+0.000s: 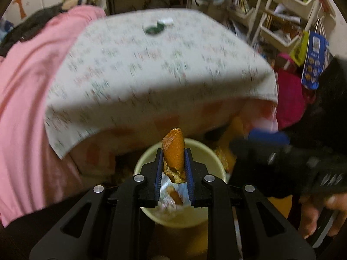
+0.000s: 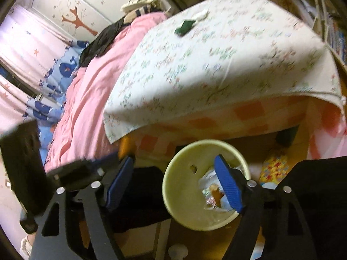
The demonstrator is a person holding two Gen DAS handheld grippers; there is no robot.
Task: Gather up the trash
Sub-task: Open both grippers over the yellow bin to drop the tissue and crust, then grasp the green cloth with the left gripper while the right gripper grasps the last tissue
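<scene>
My left gripper [image 1: 173, 151] is shut on a curled piece of orange peel [image 1: 174, 149], held upright above the pale yellow bin [image 1: 138, 166]. In the right wrist view the same bin [image 2: 182, 201] stands on the floor below the table edge, with crumpled wrappers [image 2: 213, 191] at its bottom. My right gripper [image 2: 173, 183] is open wide over the bin, with nothing between its blue pads [image 2: 227, 184]. One blue pad [image 1: 269, 137] of it shows blurred at the right of the left wrist view. A green wrapper [image 2: 184, 27] and white paper [image 2: 201, 15] lie far back on the table.
A table with a floral cloth [image 1: 151, 65] overhangs the bin. A bed with a pink cover [image 2: 93, 91] lies to its left. Cluttered white shelves [image 1: 288, 21] and a hanging blue bag [image 1: 314, 62] stand at the right. A hand [image 1: 321, 212] holds the right gripper.
</scene>
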